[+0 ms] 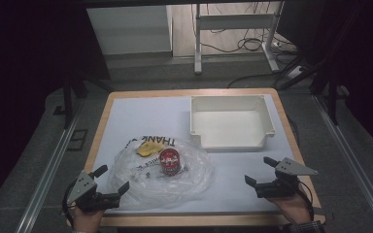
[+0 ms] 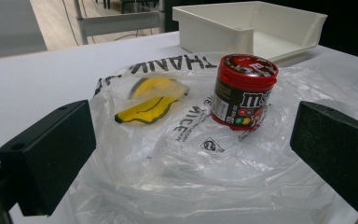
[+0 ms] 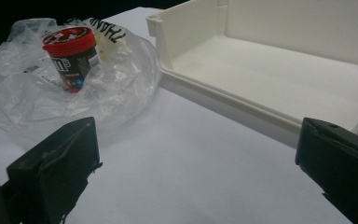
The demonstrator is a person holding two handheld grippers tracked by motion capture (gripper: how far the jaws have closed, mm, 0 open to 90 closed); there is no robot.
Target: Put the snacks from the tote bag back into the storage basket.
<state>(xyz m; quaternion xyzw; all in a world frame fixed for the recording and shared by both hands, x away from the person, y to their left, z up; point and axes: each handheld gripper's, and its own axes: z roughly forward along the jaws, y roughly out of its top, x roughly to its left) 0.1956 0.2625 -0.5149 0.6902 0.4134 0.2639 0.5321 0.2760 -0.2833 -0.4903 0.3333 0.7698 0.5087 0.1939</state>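
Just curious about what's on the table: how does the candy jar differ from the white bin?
The jar is small, round, red-lidded and closed; the bin is much larger, rectangular, plain white, open-topped and empty. The jar stands on a crumpled plastic bag; the bin sits directly on the table. Both are upright.

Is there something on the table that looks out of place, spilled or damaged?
Nothing stands out. The candy jar stands upright with its red lid on, on the crumpled plastic bag. The white bin sits square and empty. Both grippers are open and apart from everything.
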